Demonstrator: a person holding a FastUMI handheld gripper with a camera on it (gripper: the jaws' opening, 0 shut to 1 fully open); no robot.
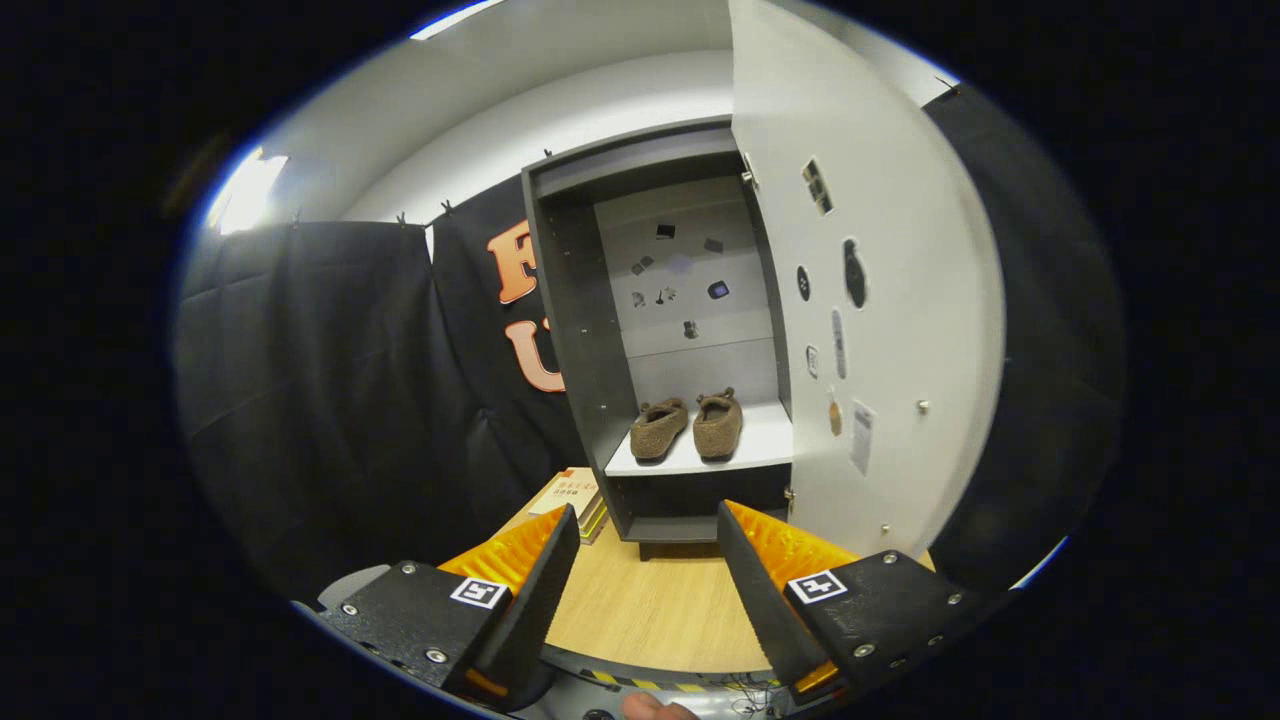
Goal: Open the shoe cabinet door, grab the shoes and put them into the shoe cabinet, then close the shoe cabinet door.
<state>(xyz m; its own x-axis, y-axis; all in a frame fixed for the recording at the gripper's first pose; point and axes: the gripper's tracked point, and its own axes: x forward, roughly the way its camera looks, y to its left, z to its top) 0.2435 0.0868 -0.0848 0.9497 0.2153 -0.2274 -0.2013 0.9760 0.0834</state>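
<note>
- The gripper (648, 560) is hanging with fingers spread apart, gripping nothing.
- Two shoes (688, 427) are sitting side by side well beyond the fingers.
- One cabinet (580, 330) is standing with its one door (890, 300) open.

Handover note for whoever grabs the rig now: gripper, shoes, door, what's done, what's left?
Gripper: open, holding nothing, fingers spread, back from the shoe cabinet.
Shoes: both side by side on the white shelf inside, beyond the fingers.
Door: swung open, to the right of the opening.
Done: door opened, shoes placed.
Left: close the door.
</note>
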